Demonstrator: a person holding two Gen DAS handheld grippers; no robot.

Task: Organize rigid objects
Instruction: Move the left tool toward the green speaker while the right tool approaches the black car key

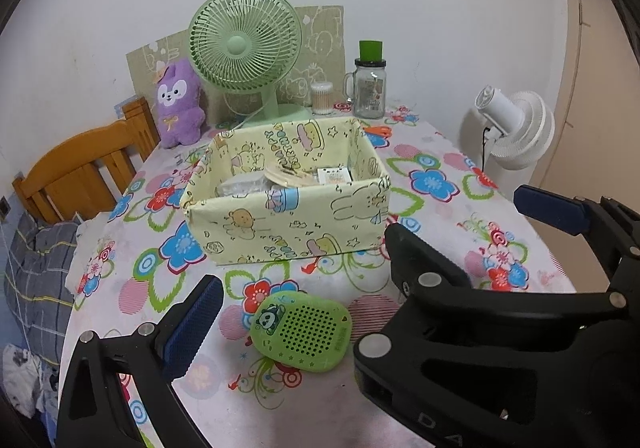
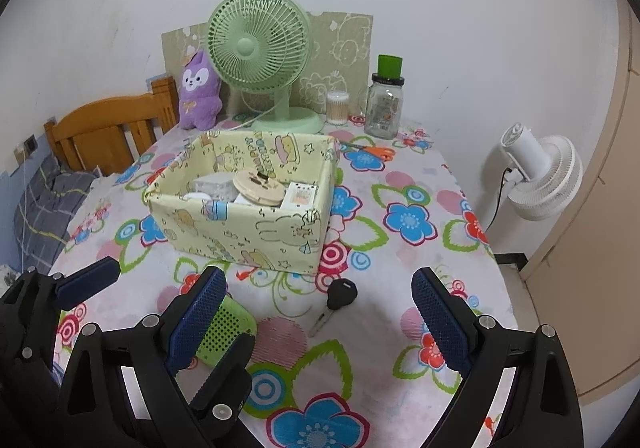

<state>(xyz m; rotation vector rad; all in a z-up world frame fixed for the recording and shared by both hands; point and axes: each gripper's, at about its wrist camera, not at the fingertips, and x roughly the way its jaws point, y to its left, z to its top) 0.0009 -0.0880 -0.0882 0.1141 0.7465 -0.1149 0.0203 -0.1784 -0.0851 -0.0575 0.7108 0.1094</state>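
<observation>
A green perforated gadget with a panda face (image 1: 301,332) lies on the flowered tablecloth (image 1: 432,183), between the fingers of my open left gripper (image 1: 298,284); the right wrist view shows it partly hidden (image 2: 224,330). A black-headed key (image 2: 335,304) lies on the cloth between the fingers of my open right gripper (image 2: 320,324). The yellow cartoon-print box (image 1: 288,226) stands just beyond both and holds several small items, also in the right wrist view (image 2: 244,224). The right gripper's black fingers cross the left wrist view on the right (image 1: 412,248).
At the table's back stand a green desk fan (image 1: 246,47), a purple plush (image 1: 178,103), a cotton-swab tub (image 1: 322,97) and a glass jar with a green lid (image 1: 370,83). Orange scissors (image 2: 376,151) lie behind the box. A wooden chair (image 1: 80,171) stands left, a white fan (image 2: 540,175) right.
</observation>
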